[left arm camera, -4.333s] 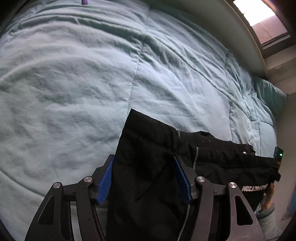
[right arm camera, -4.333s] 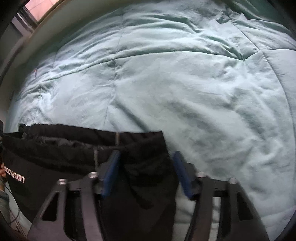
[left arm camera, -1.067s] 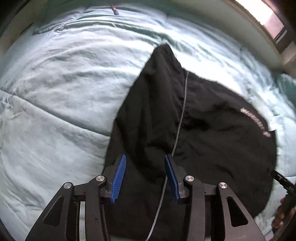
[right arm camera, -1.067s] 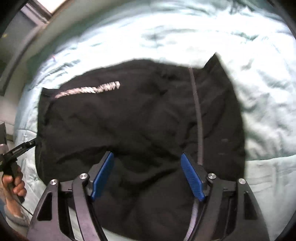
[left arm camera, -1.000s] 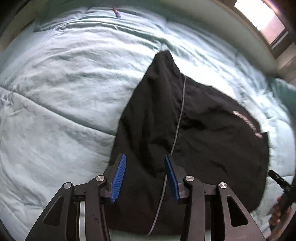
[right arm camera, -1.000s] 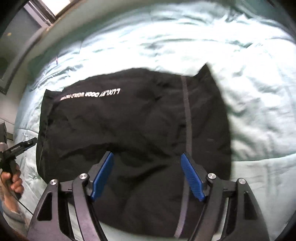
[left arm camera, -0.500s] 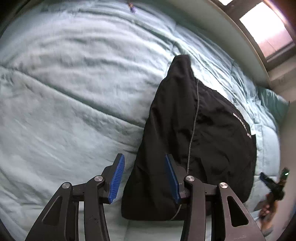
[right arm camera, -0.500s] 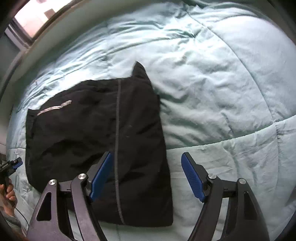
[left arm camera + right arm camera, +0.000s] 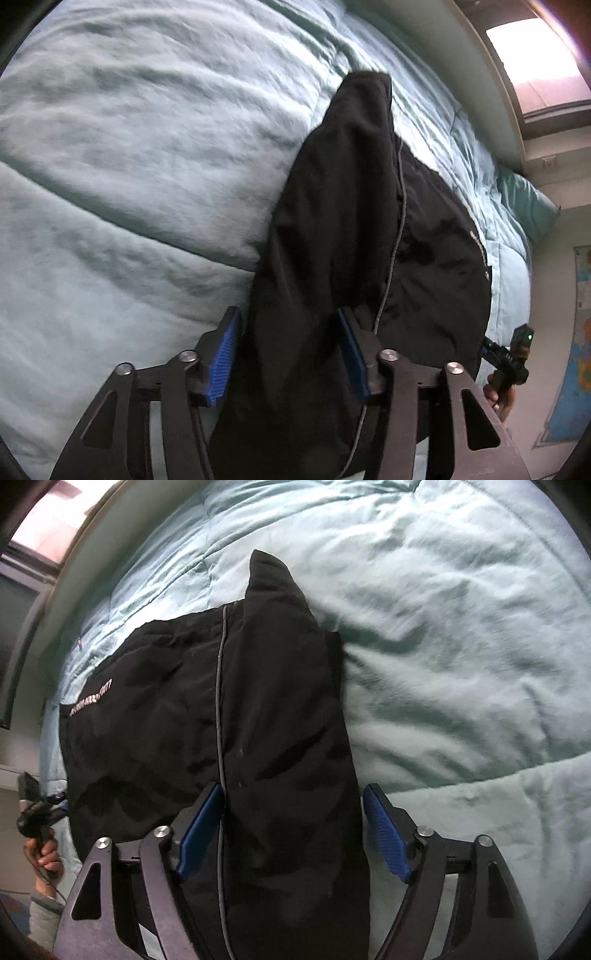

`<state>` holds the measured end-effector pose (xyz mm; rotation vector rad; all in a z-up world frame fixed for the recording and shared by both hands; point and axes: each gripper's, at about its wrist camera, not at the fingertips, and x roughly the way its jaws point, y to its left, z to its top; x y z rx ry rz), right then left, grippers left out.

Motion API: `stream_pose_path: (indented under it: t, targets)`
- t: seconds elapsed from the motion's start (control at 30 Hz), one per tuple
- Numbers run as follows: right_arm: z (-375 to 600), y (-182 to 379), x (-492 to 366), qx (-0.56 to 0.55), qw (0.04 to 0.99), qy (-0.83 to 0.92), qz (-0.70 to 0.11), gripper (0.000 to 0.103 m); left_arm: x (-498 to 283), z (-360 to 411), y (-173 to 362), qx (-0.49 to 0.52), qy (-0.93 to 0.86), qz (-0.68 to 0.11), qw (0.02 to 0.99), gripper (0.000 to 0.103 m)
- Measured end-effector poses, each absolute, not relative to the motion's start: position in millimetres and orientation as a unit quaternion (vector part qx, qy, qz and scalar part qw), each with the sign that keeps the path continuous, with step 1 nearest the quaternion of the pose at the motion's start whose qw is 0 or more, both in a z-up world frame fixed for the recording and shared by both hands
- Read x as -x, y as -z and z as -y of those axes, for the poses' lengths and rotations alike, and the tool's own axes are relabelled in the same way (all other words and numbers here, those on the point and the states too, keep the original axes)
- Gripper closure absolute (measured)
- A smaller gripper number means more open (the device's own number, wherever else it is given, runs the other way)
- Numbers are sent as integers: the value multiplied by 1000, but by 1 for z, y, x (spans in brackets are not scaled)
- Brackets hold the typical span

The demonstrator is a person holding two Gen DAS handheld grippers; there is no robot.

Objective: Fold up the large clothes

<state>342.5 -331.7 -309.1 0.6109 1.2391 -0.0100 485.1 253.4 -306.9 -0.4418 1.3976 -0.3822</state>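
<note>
we see a black garment (image 9: 369, 229) lying folded on a pale teal quilted comforter (image 9: 129, 166), its bulk spread flat with a narrow end pointing toward the far side of the bed. a thin grey piping line (image 9: 397, 236) runs along its length, and a strip of white lettering (image 9: 92, 698), too blurred to read, sits near one edge.

left gripper (image 9: 288, 356): jaws spread, and they have just been opening. the near left edge of the garment lies between the blue pads (image 9: 223, 360); the cloth passes close to both pads, but we cannot tell for certain whether either one touches it. no pinch is visible.

right gripper (image 9: 291, 832): jaws spread wide, also just opening further. the near right edge of the garment sits between the pads (image 9: 386, 838). the left pad is at the piping line and overlaps the cloth; the right pad stands just beside the garment's edge, over the comforter, with a sliver of teal showing between them.

in the left wrist view the other handheld unit and the hand (image 9: 502, 391) holding it appear at the lower right, off the bed's edge. in the right wrist view the opposite hand (image 9: 42, 853) with a grey sleeve shows at the lower left.

a window (image 9: 535, 62) is bright above the far side of the bed.
</note>
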Motion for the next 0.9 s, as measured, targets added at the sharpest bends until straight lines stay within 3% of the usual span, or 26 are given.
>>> stream_pose_path:
  t: [0.17, 0.3, 0.33, 0.37, 0.4, 0.47, 0.53, 0.7, 0.73, 0.9]
  targets:
    - [328, 337, -355, -330, 744, -43, -579, 17, -492, -246, 322, 236, 194, -634, 711, 32]
    - [324, 351, -363, -371, 730, -71, -569, 21, -496, -242, 331, 267, 208, -629, 699, 31]
    - [323, 350, -364, -371, 731, -74, -567, 25, -495, -239, 331, 269, 211, -626, 700, 34]
    - [320, 347, -364, -365, 737, -76, -565, 33, -493, -234, 329, 266, 218, -619, 706, 50]
    - [317, 342, -362, -356, 743, -80, -561, 37, -491, -231, 325, 263, 224, -613, 711, 54]
    - [313, 330, -356, -342, 754, -85, -554, 60, -481, -224, 308, 237, 227, -593, 735, 70]
    - [310, 315, -347, -331, 766, -92, -543, 67, -469, -219, 290, 224, 233, -572, 754, 76]
    - [288, 262, -319, -297, 800, -110, -510, 75, -426, -226, 234, 265, 247, -512, 779, 86]
    - [285, 253, -314, -293, 805, -115, -503, 76, -414, -226, 222, 273, 262, -498, 780, 93]
    - [236, 187, -270, -232, 837, -144, -474, 78, -347, -207, 154, 227, 311, -450, 806, 94]
